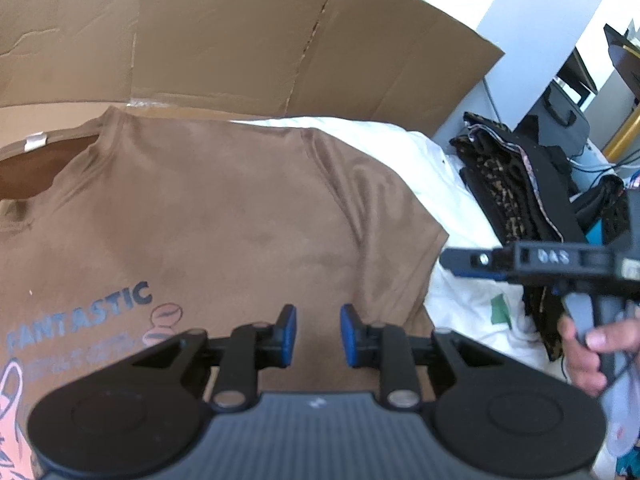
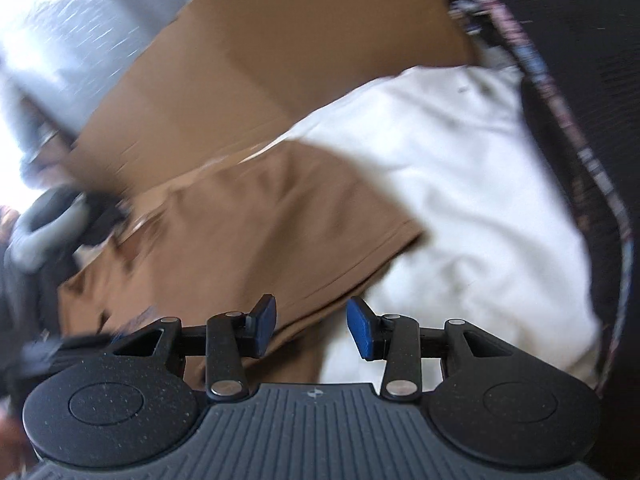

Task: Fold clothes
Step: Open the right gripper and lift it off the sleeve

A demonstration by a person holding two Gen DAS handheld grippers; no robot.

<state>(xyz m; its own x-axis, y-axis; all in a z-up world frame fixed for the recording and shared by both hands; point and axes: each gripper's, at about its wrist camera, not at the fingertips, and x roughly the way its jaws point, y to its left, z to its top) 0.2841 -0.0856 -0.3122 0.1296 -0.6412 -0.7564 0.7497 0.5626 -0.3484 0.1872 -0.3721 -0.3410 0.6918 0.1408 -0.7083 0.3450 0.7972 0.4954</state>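
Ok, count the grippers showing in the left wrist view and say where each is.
2. The left gripper is at the bottom centre, over the brown t-shirt, jaws empty. The right gripper comes in from the right edge, beside the sleeve. Its far jaw may be hidden.

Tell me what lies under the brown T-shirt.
A white sheet shows beyond the brown T-shirt at its sleeve side, cardboard behind. What lies beneath its middle is covered.

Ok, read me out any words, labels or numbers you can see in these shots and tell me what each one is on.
"FANTASTIC": blue print on the brown t-shirt.
Line under it on the shirt: too blurred to read.
Raised characters on the right gripper body: three show, not surely readable.
Small white tag at the collar: no text legible.
Right wrist view: nothing readable, motion-blurred.
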